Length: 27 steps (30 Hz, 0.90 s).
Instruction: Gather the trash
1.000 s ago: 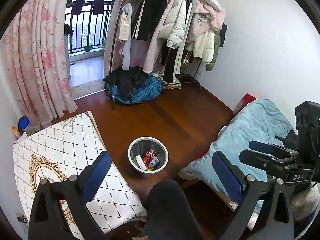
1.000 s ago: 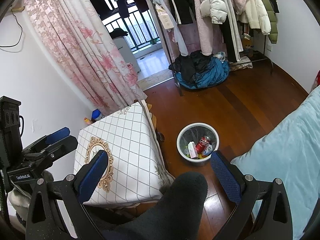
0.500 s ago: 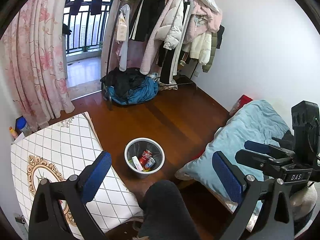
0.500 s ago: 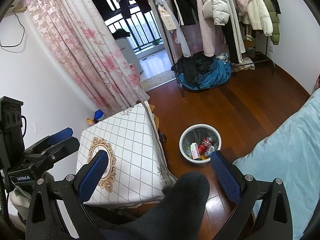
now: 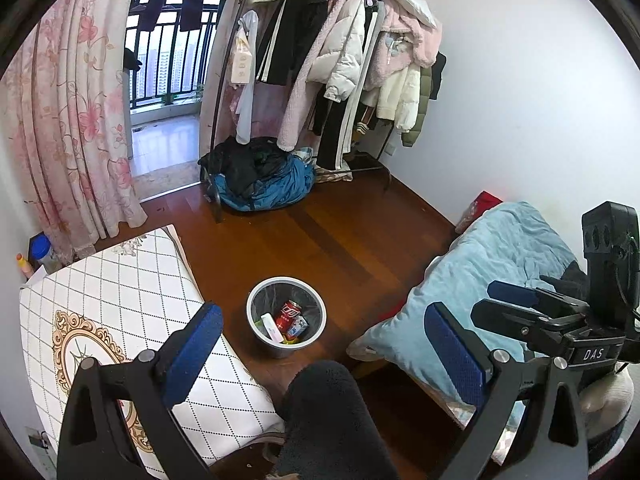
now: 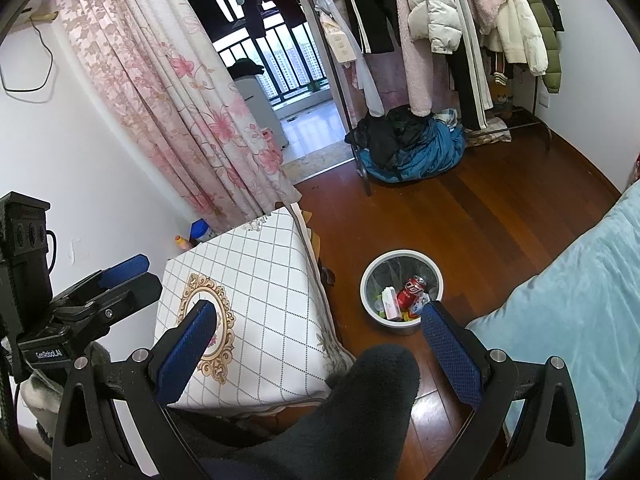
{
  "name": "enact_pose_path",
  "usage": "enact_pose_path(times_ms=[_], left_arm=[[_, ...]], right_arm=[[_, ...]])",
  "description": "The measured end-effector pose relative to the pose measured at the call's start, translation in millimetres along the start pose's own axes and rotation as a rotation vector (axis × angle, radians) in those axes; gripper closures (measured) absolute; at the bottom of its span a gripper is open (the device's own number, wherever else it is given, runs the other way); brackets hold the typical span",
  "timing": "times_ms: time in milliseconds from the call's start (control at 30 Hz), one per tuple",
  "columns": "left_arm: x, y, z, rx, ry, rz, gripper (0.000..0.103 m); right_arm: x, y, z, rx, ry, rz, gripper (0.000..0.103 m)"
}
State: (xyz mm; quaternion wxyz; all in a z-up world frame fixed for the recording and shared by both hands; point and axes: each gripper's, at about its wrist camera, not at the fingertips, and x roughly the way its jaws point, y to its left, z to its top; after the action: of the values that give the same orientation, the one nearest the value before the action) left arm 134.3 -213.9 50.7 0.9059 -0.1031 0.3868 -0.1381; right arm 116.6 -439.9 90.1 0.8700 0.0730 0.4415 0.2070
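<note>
Both my wrist cams look down from high up, well above the floor; both share the bin (image 5: 286, 316) (image 6: 401, 296) and clothes rack (image 5: 340, 80) (image 6: 440, 32).

We see both views lit by soft daylight from the balcony door (image 5: 168, 68), where the sky beyond the railing is blown out to white. A pale sheen lies on the balcony tiles (image 6: 312, 132) and glare streaks the wooden floor (image 5: 340, 232). The white wall (image 5: 520, 100) is evenly bright, with only faint shadows. Fisheye distortion bends the floral curtain (image 6: 168, 92) and wall edges, and black vignetting rings each frame. The trash bin (image 5: 286, 316) is sharp; the dark fuzzy shape (image 6: 360, 412) nearest the lens looks soft.
</note>
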Motion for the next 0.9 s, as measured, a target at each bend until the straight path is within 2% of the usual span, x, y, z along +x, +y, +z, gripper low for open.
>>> enact_pose_path(times_ms=[900], left_arm=[[-2.8,-2.5,3.8,0.001,0.001,-0.016,0.000]], right_arm=[[-2.2,1.5,-0.8,-0.004,0.003,-0.001,0.000]])
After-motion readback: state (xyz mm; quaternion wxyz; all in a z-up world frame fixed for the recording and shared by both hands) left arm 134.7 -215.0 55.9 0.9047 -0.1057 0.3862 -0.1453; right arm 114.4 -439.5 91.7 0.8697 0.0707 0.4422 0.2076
